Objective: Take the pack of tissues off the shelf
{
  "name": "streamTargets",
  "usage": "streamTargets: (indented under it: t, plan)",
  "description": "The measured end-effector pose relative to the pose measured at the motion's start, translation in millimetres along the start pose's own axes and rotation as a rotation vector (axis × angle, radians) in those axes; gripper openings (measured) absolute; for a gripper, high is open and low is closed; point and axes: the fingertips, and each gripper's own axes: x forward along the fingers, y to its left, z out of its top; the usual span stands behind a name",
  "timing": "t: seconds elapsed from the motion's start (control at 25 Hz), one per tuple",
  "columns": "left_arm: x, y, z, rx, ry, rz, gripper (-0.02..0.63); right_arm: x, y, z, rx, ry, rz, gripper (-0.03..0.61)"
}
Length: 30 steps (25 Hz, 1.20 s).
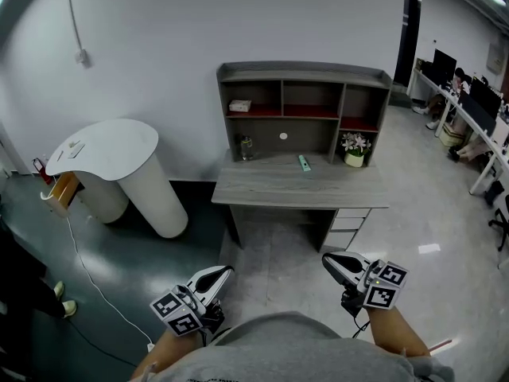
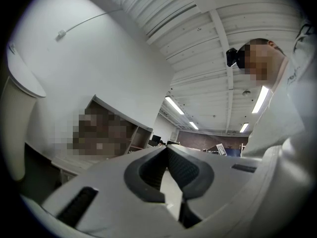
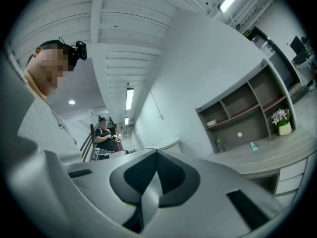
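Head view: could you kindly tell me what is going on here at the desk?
A person stands some way back from the desk with a gripper in each hand. The left gripper and the right gripper both have their jaws shut on nothing. The tissue pack lies in the top left compartment of the shelf, untouched, so it has not yet been taken.

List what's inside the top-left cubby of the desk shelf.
Only the pack of tissues shows, lying left of centre on the red board of the shelf. Whatever is directly behind the pack is covered by it.
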Motion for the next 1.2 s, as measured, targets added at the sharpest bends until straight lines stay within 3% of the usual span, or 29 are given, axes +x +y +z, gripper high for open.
streamTargets:
  t: [0.16,0.36,0.84,1.2]
  plan:
    - [2,14,2,0.000,0.007,0.011,0.009,12,-11,-5,0.012,0.007,0.007,0.009]
    - [0,62,6,-0.019,0.006,0.009,0.009,58,-30,-10,0.009,0.028,0.003,0.010]
    - [-1,268,80,-0.033,0.030,-0.081,0.009,268,-82,27,-0.027,0.019,-0.065,0.011]
    - [-2,369,109,-0.046,0.041,-0.105,0.009,368,-120,44,-0.057,0.048,-0.108,0.011]
